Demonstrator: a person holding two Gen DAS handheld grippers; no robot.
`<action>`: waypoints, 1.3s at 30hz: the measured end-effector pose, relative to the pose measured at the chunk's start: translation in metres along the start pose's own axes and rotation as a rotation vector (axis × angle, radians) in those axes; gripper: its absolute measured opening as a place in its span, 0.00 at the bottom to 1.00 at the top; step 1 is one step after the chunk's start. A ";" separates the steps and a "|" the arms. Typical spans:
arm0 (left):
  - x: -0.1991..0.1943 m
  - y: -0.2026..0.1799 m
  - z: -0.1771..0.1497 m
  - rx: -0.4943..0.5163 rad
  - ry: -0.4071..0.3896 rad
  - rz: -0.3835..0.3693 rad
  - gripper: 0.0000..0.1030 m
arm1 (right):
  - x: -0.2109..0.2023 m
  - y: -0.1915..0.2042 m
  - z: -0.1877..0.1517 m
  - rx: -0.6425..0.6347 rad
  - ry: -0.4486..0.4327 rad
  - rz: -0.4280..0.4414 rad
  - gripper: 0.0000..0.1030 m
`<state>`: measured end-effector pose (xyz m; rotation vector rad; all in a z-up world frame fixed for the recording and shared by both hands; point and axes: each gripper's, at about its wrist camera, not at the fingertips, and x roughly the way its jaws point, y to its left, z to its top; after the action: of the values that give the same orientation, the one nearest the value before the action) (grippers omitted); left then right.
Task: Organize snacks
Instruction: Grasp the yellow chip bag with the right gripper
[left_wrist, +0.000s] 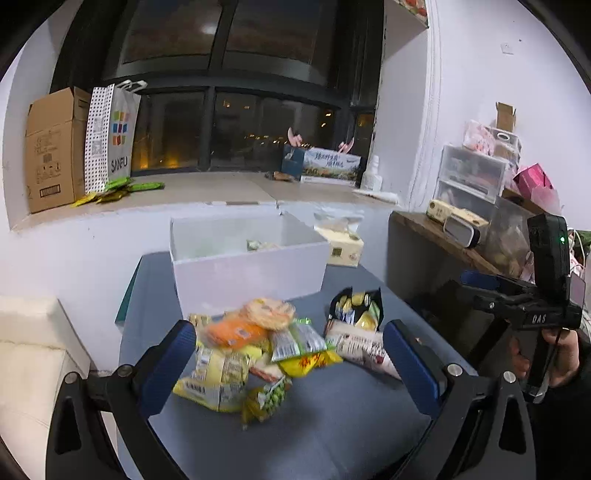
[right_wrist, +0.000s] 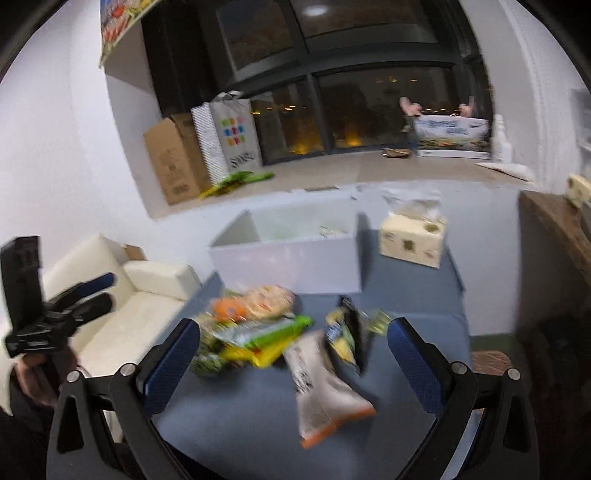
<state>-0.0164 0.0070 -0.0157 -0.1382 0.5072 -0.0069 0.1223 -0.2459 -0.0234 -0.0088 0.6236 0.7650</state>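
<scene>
A pile of snack packets lies on the grey-blue table (left_wrist: 332, 424): an orange packet (left_wrist: 236, 332), a round cracker pack (left_wrist: 267, 314), a yellow packet (left_wrist: 218, 373), a green pea packet (left_wrist: 269, 398), a long white packet (left_wrist: 362, 350) and a black-and-yellow bag (left_wrist: 358, 310). Behind them stands an open white box (left_wrist: 251, 273) with a packet or two inside. My left gripper (left_wrist: 290, 328) hovers open over the pile's left side. My right gripper (right_wrist: 295, 326) is open above the long white packet (right_wrist: 325, 391) and the black-and-yellow bag (right_wrist: 347, 332). Neither holds anything.
A tissue pack (right_wrist: 413, 236) sits right of the white box. A cream sofa (right_wrist: 147, 295) borders the table's left, a wooden shelf (left_wrist: 443, 240) with plastic drawers its right. The window ledge behind carries a cardboard box (left_wrist: 55, 147), a shopping bag (left_wrist: 118, 136) and green packets (left_wrist: 122, 188).
</scene>
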 end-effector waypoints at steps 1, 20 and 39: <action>0.001 -0.001 -0.001 0.001 0.005 0.006 1.00 | -0.001 0.002 -0.006 -0.019 0.001 -0.019 1.00; -0.002 0.006 -0.003 -0.023 -0.002 0.010 1.00 | 0.147 -0.049 -0.011 0.178 0.320 -0.034 1.00; 0.039 0.015 -0.005 -0.021 0.079 -0.001 1.00 | 0.151 -0.074 -0.014 0.214 0.265 0.064 0.34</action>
<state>0.0148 0.0195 -0.0411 -0.1596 0.5865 -0.0080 0.2460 -0.2054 -0.1311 0.1078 0.9600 0.7612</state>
